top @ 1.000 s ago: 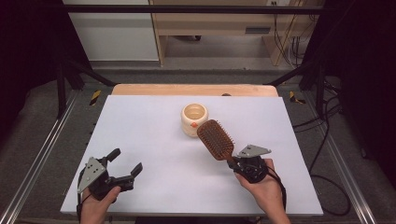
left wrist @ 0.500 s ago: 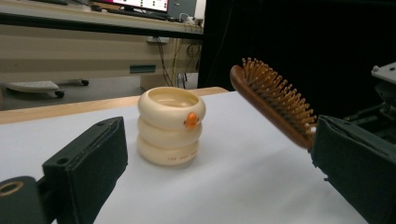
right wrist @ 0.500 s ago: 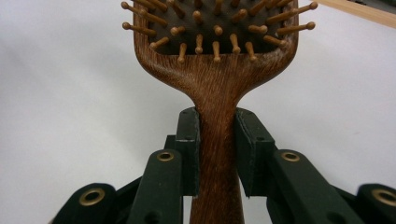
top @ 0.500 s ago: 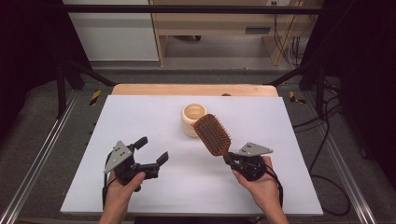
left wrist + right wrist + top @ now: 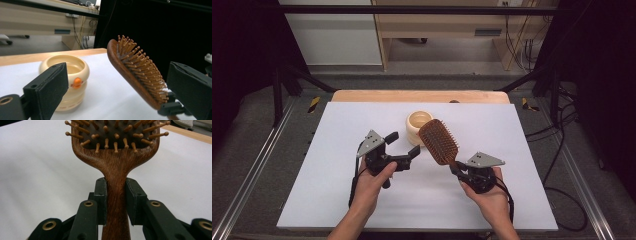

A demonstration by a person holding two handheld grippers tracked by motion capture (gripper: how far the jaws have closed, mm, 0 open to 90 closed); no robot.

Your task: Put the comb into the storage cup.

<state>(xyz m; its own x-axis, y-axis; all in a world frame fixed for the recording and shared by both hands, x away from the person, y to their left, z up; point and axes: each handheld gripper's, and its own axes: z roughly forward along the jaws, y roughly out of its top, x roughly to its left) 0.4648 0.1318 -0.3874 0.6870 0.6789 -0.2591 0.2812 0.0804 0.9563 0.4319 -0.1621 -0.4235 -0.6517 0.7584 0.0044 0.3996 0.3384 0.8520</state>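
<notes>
A: High view first. Right gripper [image 5: 455,166] clamped on the neck of the wooden hairbrush [image 5: 438,141], paddle head raised off the white table [image 5: 337,200], angled up and left, bristles up.

B: Right gripper view confirms? Both pads [image 5: 101,200] pressed flat on the handle [image 5: 116,202]?

A: Yes, one each side, tight. Bristle head at top of that view.

B: Left gripper [image 5: 403,145]?

A: Jaws spread wide, nothing between them. Held above the table, just left of the brush head, pointing right at it.

B: Left gripper view?

A: Brush head [image 5: 136,72] between the two open jaw tips, farther off, not touched. Cream round pot [image 5: 65,80] with an orange knob behind the left jaw, standing on the table.

B: Pot versus brush?

A: Just beside the brush head, left and behind. Contact: cannot tell.
</notes>
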